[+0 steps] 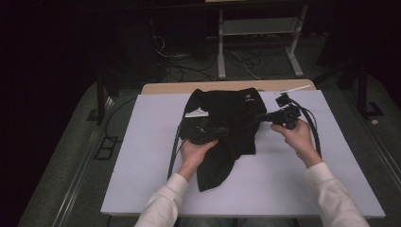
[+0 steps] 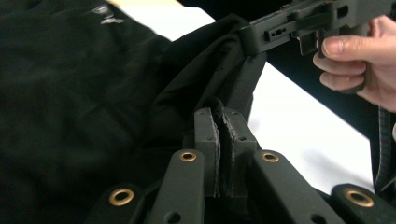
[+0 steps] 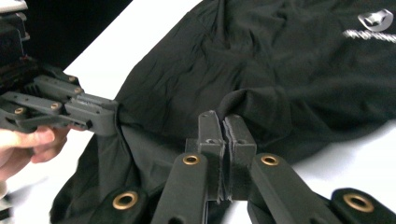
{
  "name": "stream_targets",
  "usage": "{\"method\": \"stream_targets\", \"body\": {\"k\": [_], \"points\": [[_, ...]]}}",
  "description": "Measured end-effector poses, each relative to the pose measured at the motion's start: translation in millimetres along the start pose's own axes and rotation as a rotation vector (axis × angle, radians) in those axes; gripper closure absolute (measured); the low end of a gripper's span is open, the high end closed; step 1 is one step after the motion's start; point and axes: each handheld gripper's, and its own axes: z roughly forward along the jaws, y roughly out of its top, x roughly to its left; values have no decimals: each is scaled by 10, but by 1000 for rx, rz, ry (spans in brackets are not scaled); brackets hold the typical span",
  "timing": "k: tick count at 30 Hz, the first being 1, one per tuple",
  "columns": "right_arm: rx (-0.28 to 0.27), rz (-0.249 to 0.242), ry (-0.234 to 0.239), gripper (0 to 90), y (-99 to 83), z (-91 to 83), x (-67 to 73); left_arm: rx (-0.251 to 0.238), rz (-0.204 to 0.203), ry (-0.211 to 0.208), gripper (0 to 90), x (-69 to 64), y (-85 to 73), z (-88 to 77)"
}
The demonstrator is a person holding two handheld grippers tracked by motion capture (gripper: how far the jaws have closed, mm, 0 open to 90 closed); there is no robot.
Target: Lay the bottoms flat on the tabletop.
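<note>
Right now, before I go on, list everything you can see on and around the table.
black garment: one, black with a small white logo near its far edge, bunched at the table's far middle, one end trailing toward the person
white label: one, white, on the garment's left part
table: one, white top, wooden edge at the far side
metal frame: one, pale grey, on the floor behind the table
cables: several, dark, on the floor behind the table
left gripper: one, black, shut on a fold of the garment
right gripper: one, black, shut on the garment's edge
sleeves: two, white, at the near edge
</note>
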Motion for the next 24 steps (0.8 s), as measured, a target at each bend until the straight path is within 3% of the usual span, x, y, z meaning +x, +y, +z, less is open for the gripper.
{"method": "stream_targets", "body": {"k": [1,3,4,6,9,10,11,12,13,15,19,20,22,24], "points": [[0,0,0,858,0,0,0,0,0,0,848,0,0,0],[-17,20,0,856,63,260,-1,-2,-44,11,848,126,-61,-1],[-17,20,0,856,63,260,-1,5,-53,24,848,179,-87,0],[-21,49,-15,853,45,493,-49,6,-81,38,848,266,-132,-5],[-24,73,-21,848,8,608,-99,1,-120,36,848,356,-187,-25],[-24,82,-23,837,-14,653,-125,1,-127,38,848,373,-201,-32],[-20,110,-28,757,-64,718,-172,6,-131,41,848,388,-210,-35],[-20,110,-28,757,-64,718,-172,9,-133,40,848,397,-217,-39],[-23,127,-30,662,-120,719,-188,14,-133,38,847,409,-228,-47],[-42,116,-50,590,-186,658,-175,15,-135,33,847,413,-230,-50],[-73,107,-54,529,-333,513,-147,12,-147,24,847,420,-259,-56],[-59,105,-55,504,-450,441,-137,16,-144,29,846,418,-268,-52],[-37,108,-61,490,-494,416,-131,18,-150,24,846,415,-282,-52],[1,101,-36,486,-597,346,-81,15,-146,18,846,402,-282,-67]]}}
